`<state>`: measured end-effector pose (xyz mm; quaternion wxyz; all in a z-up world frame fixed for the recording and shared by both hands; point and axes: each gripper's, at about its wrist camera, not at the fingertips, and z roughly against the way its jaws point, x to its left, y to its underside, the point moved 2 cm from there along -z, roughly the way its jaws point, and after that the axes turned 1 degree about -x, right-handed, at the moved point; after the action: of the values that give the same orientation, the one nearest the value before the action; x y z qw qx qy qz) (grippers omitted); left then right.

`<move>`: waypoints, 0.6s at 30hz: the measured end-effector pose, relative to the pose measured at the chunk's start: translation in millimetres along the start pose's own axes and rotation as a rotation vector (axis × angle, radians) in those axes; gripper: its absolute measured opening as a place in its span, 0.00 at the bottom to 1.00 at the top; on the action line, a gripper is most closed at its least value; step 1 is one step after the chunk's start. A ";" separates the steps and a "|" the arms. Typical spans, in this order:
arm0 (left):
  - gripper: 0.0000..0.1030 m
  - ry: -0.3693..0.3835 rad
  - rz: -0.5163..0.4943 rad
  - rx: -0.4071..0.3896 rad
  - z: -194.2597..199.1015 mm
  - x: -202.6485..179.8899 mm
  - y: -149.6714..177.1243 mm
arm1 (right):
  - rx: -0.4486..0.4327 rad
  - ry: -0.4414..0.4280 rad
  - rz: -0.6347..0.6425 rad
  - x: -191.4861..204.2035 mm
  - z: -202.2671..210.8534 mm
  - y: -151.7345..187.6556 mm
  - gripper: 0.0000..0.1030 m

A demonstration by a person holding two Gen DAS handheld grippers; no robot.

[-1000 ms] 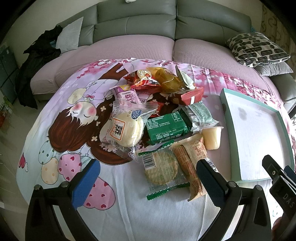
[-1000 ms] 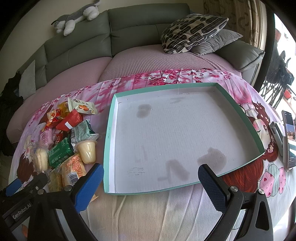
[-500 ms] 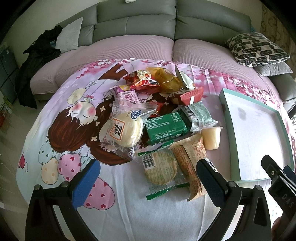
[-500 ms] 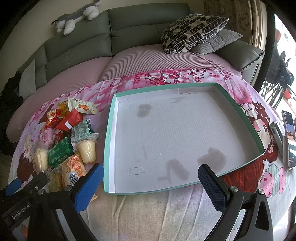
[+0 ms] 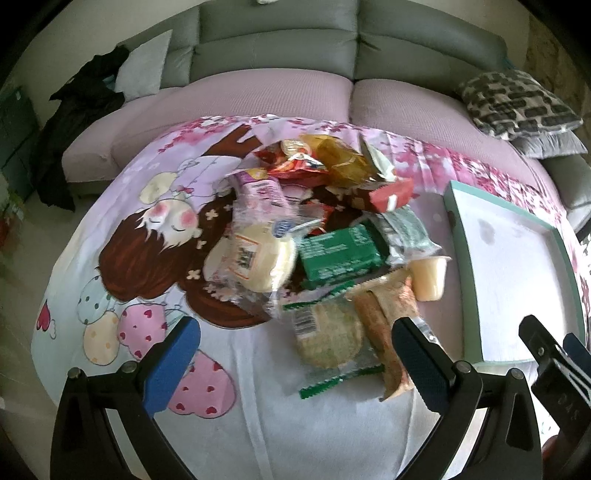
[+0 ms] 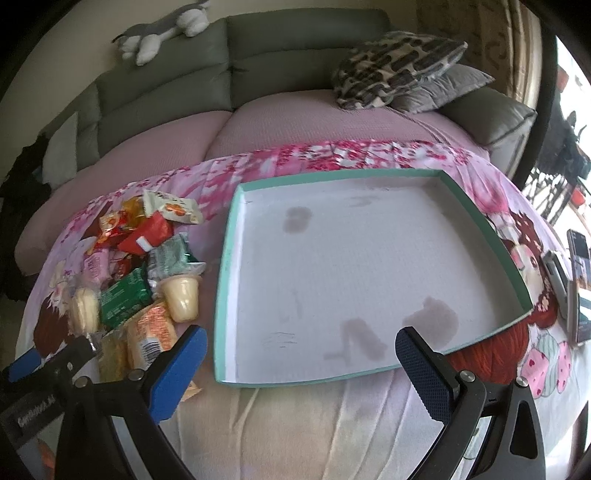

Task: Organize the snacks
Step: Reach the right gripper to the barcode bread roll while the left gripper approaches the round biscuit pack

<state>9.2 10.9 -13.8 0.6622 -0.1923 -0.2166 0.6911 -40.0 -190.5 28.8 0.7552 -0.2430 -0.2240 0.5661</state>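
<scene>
A pile of wrapped snacks lies on a cartoon-print cloth: a round bun in clear wrap [image 5: 255,256], a green packet [image 5: 340,253], a round cracker pack [image 5: 327,334], an orange packet [image 5: 384,325], a jelly cup [image 5: 428,277] and red packets [image 5: 391,194]. My left gripper [image 5: 295,363] is open and empty, just in front of the pile. A shallow teal-rimmed box [image 6: 225,280] with a white inside holds nothing. My right gripper [image 6: 299,373] is open and empty at its near edge. The pile shows left of the box in the right wrist view [image 6: 140,273].
A grey sofa with pink seat covers [image 5: 258,92] curves behind. Patterned cushions [image 6: 399,62] lie at the right, a plush toy [image 6: 162,29] on the backrest, dark clothing [image 5: 85,110] at the left. Phones [image 6: 576,280] lie at the cloth's right edge.
The left wrist view has shifted slightly and is now blurred, with the gripper a little nearer the pile. The right gripper has barely moved. Both stay open.
</scene>
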 end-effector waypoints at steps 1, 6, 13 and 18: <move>1.00 -0.011 0.015 0.000 -0.1 4.8 -0.5 | -0.001 -0.019 0.012 4.1 0.4 0.3 1.00; 1.00 -0.071 0.061 0.005 -3.1 27.2 -1.1 | 0.012 -0.119 0.092 31.6 -1.6 5.6 1.00; 0.99 -0.054 0.103 0.071 -18.8 42.3 4.4 | 0.037 -0.192 0.208 75.7 -8.8 17.8 0.98; 0.98 -0.045 0.155 0.120 -30.8 51.4 8.5 | 0.054 -0.234 0.230 84.9 -17.5 19.2 0.96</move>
<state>16.6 63.3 -43.0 0.6120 -0.1531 -0.1739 0.7562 -21.7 -106.0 8.5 0.6604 -0.1793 -0.2656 0.6791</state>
